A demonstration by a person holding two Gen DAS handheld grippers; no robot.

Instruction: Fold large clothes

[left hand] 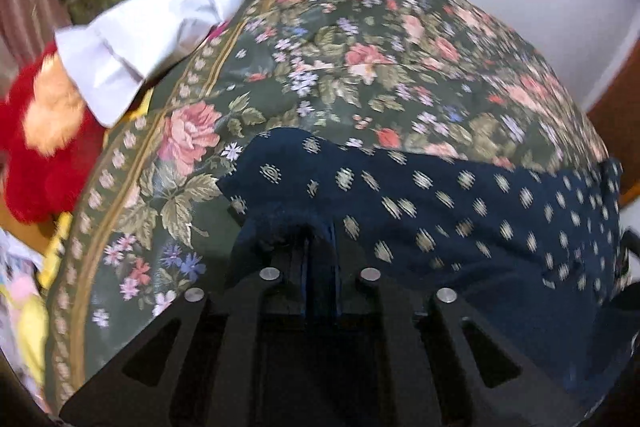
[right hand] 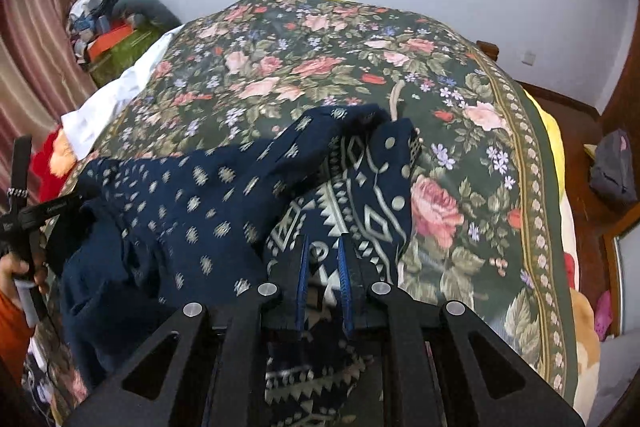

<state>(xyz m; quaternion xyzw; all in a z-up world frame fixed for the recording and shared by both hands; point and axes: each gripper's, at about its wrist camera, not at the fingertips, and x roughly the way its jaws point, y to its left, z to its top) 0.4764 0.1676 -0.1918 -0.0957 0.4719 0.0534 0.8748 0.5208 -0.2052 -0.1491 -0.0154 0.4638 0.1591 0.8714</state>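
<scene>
Both wrist views look closely down over the floral bedspread (left hand: 360, 39).

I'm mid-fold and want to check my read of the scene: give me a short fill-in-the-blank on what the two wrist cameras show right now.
1. The navy garment lies on a bedspread printed with ____.
2. The left gripper is shut on the ____ garment.
3. Between the fingers of the right gripper the cloth shows a white ____ pattern instead of small motifs.
4. At the bed's left edge, a white cloth lies beside a ____ plush toy.

Missing words: flowers; navy; geometric; red
</scene>
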